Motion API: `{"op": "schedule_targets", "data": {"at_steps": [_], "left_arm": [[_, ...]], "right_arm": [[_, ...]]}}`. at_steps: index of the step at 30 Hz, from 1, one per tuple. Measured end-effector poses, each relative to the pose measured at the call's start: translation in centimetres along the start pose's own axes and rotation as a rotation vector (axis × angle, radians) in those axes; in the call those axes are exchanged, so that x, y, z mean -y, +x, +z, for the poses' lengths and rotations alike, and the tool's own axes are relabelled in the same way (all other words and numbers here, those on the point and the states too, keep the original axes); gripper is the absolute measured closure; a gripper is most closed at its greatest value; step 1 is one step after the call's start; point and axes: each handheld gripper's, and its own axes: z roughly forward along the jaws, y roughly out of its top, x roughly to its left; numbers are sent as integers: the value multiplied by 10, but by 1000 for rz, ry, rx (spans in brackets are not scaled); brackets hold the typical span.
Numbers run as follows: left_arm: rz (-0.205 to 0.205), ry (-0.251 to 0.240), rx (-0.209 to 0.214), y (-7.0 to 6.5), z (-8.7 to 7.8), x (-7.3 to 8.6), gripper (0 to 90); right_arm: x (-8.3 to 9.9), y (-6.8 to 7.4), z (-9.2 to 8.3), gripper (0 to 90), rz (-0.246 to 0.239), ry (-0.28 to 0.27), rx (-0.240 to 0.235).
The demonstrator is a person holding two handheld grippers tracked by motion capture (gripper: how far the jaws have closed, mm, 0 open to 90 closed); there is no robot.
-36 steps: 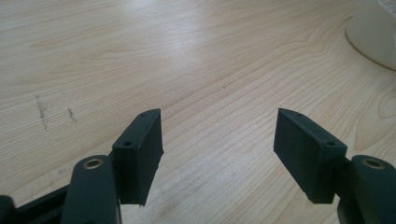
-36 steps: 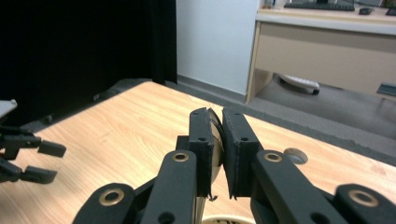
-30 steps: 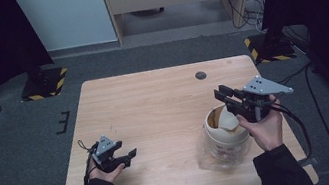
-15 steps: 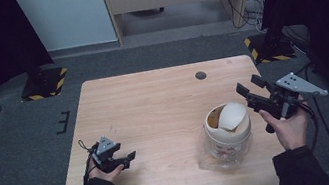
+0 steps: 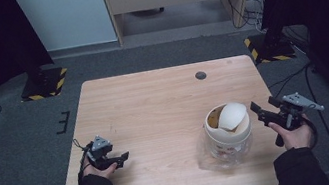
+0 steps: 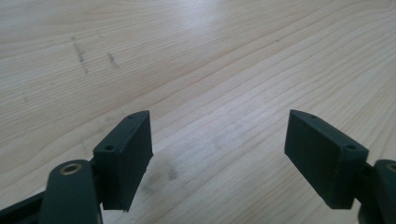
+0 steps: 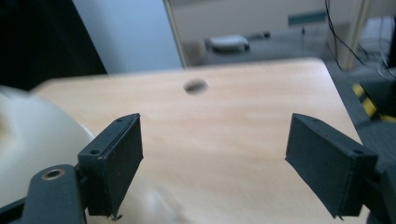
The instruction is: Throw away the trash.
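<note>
The white bin (image 5: 228, 135) stood upright on the wooden table (image 5: 154, 104), at about 4 o'clock from the table's centre and near the front edge. Its domed swing lid (image 5: 232, 114) sat tilted, exposing a dark gap at the lid's 9 o'clock side. A clear plastic liner (image 5: 209, 158) bulged around the bin's base.

The right gripper (image 5: 265, 109) was held just beside the bin at its 3 o'clock, apart from it and pointing toward 10 o'clock. Its 2 jaws had just been opening and stood wide apart with nothing between them. In the right gripper view, the right gripper (image 7: 212, 163) framed bare tabletop, with the bin's white curve (image 7: 37, 149) at 9 o'clock and the table's round hole (image 7: 195, 86) at 12 o'clock.

The left gripper (image 5: 120, 159) rested low at the table's 8 o'clock corner, well apart from the bin. Its jaws had also just been opening; in the left gripper view, the left gripper (image 6: 217, 154) stood wide open over bare wood, gripping nothing.
</note>
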Motion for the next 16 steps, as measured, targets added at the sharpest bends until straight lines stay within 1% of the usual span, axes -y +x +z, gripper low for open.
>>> {"op": "schedule_targets", "data": {"at_steps": [1, 2, 3, 4, 5, 8, 9, 10, 11, 12, 13, 16], "left_arm": [[-3, 8, -4, 2, 0, 0, 221], [-3, 8, -4, 2, 0, 0, 220], [-6, 14, -24, 5, 0, 0, 210], [-6, 14, -24, 5, 0, 0, 200], [-8, 30, -40, 8, 1, 1, 192], [-14, 71, -51, 12, 3, 4, 185], [-14, 71, -51, 12, 3, 4, 179], [-21, 78, -56, 13, 4, 5, 176], [-21, 78, -56, 13, 4, 5, 172], [-25, 86, -61, 15, 6, 6, 164], [-27, 92, -63, 16, 7, 7, 161], [-32, 110, -66, 18, 9, 8, 134]], "right_arm": [[5, -3, 1, 178, -4, 18, 9], [5, -3, 1, 178, -4, 18, 9], [17, -11, 5, 164, -29, 66, 30], [17, -11, 5, 164, -29, 66, 30], [28, -17, 9, 158, -70, 126, 46], [39, -24, 13, 148, -115, 212, 59], [43, -27, 14, 149, -126, 235, 69], [45, -29, 15, 147, -134, 254, 76], [45, -29, 15, 147, -134, 254, 76], [50, -32, 17, 140, -136, 279, 81], [52, -32, 18, 139, -137, 288, 78], [54, -33, 20, 133, -144, 302, 71]]}}
